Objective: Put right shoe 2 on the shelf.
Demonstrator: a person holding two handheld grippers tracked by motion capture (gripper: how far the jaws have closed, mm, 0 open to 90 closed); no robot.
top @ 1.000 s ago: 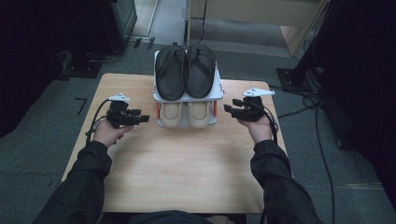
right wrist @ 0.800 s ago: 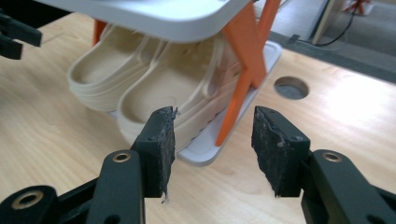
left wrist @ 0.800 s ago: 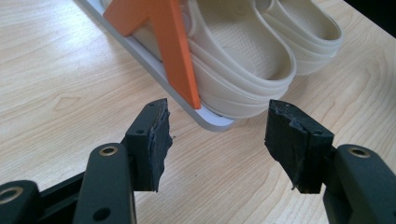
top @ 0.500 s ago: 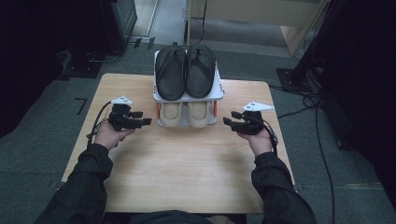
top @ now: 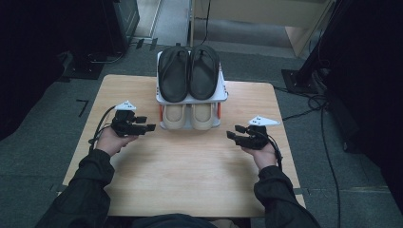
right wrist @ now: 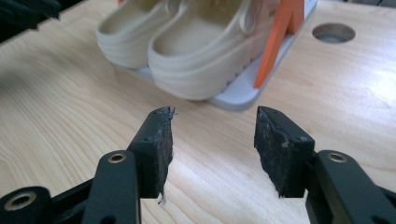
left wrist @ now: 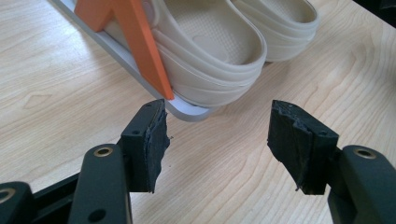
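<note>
Beige clogs, two, sit on the lower shelf of the rack mid-table; two black sandals on top. Left gripper and right gripper flank it, both empty, jaws just opening wide.

A light wooden table fills the middle of the high view, its bare grain running across the lower half. At upper centre a small white shoe rack with orange uprights stands directly on it. Black sandals lie on the rack's top tier, beige clogs on the bottom one. A round hole pierces the tabletop just beside the rack.
</note>
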